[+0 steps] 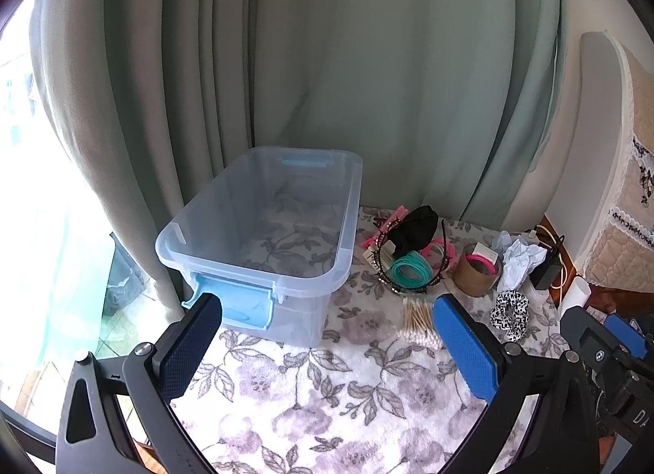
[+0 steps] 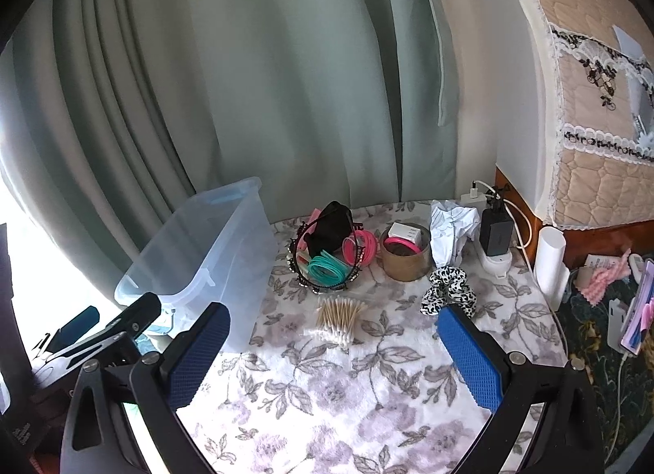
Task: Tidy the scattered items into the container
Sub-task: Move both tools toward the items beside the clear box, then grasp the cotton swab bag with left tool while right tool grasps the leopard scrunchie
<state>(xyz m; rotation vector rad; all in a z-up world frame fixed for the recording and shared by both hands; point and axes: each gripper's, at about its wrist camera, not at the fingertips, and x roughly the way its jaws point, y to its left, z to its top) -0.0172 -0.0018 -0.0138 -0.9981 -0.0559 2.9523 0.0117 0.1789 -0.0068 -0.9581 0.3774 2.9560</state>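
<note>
Two grippers, both mine, hang over the floral cloth [image 1: 310,384] with nothing between their fingers. My left gripper [image 1: 327,322] is spread wide, its near pad just in front of the blue latch [image 1: 233,302] of the clear plastic container [image 1: 261,237], which sits at the left edge of the cloth against the green curtain [image 1: 327,65]; I see nothing inside it but the cloth pattern through its floor. My right gripper [image 2: 333,335] is spread just as wide, aimed at the scattered items to the container's right. Nearest my fingers lies a pile of cotton swabs [image 2: 341,316]. Beyond it a black beaded headband [image 2: 323,286] rings teal hair ties [image 2: 327,269], with pink hair ties [image 2: 361,247] and a black pouch [image 2: 331,226] just behind. Right of those stands a roll of brown tape [image 2: 404,257] with a small white box [image 2: 404,232] resting in it, then crumpled paper [image 2: 449,232], and a leopard scrunchie [image 2: 447,290] near my right finger pad [image 2: 470,359].
</note>
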